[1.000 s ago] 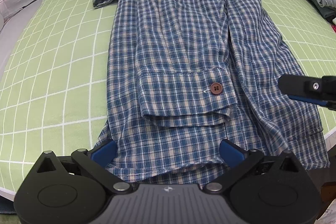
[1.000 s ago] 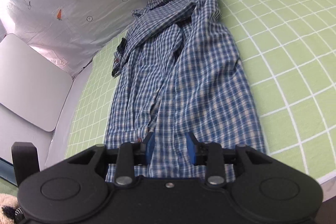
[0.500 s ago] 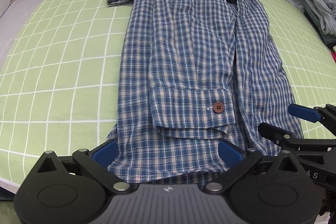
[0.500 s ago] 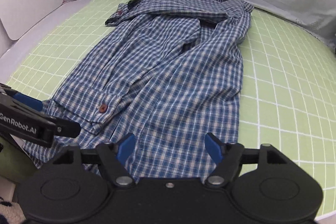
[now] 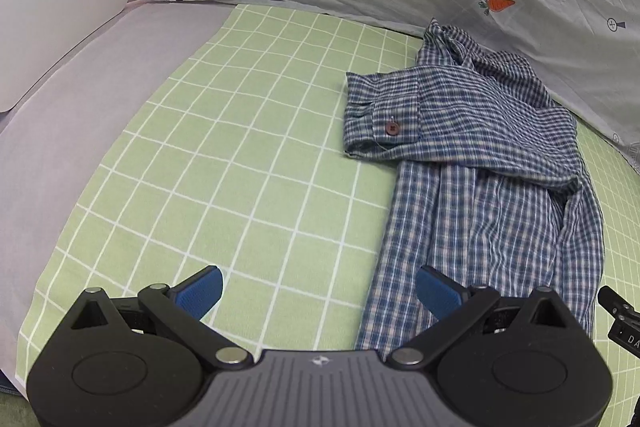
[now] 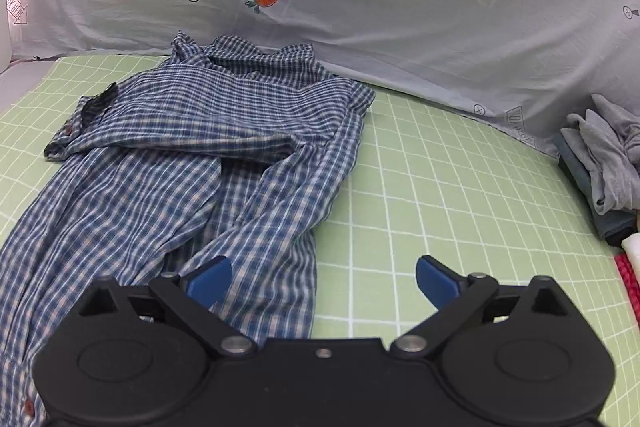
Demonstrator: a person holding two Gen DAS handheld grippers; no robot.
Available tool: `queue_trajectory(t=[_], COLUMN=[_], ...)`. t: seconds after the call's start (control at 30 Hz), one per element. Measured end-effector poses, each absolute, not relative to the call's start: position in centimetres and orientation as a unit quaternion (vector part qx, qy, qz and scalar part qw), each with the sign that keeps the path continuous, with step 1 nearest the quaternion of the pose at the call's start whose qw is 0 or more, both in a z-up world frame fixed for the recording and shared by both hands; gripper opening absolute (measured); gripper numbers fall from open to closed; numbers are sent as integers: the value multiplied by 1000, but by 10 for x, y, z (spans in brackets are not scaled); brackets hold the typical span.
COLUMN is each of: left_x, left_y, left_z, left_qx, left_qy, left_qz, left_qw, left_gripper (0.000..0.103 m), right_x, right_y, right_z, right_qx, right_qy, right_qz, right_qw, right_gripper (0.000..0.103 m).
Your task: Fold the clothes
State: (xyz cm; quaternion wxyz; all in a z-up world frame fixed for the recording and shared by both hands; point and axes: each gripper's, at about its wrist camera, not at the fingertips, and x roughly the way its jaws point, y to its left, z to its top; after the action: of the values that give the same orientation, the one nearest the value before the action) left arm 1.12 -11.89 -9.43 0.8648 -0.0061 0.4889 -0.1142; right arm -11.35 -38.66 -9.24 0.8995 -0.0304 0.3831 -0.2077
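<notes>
A pale grey sheet (image 6: 360, 7) printed with carrots hangs as a backdrop behind a green cloth (image 5: 248, 155) ruled in white squares, which covers the work surface. On that cloth lies the blue plaid shirt (image 5: 480, 187), stretched lengthwise toward the backdrop, its collar end bunched up near the sheet and one sleeve folded across the top, its cuff (image 5: 384, 123) with a brown button (image 5: 392, 127) pointing left. At the right edge of the cloth sits a small heap of grey clothes (image 6: 608, 163). The left gripper (image 5: 318, 293) hovers over the shirt's left border, jaws spread wide, gripping nothing. The right gripper (image 6: 323, 279) hangs over the shirt's right border, its left pad above plaid and its right pad above bare green, spread just as wide and empty
</notes>
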Motion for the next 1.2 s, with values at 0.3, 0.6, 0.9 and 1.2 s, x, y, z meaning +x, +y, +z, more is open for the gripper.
queue_trajectory(t=[0.3,0.6,0.9,1.2], left_x=[116,174,177,189], left_y=[-174,-205,-195,-159], left_z=[-121,-149,-139,-69], left_qx=[9,19,-9,-52], left_qy=[501,499,464,357], left_qz=[-128,-104,-111,-81], left_qw=[856,860,879,929], left_gripper=[101,101,18,10], right_x=[-17,23,39,43], right_y=[-413,-396,-403,-416], right_z=[-123,-146,-145,-88], right_qx=[-121,-261,-278,-240], right_qy=[418,401,378,307], right_qz=[-213,-150,-176,-224], right_qw=[875,865,865,893], right_gripper=[101,101,102,102])
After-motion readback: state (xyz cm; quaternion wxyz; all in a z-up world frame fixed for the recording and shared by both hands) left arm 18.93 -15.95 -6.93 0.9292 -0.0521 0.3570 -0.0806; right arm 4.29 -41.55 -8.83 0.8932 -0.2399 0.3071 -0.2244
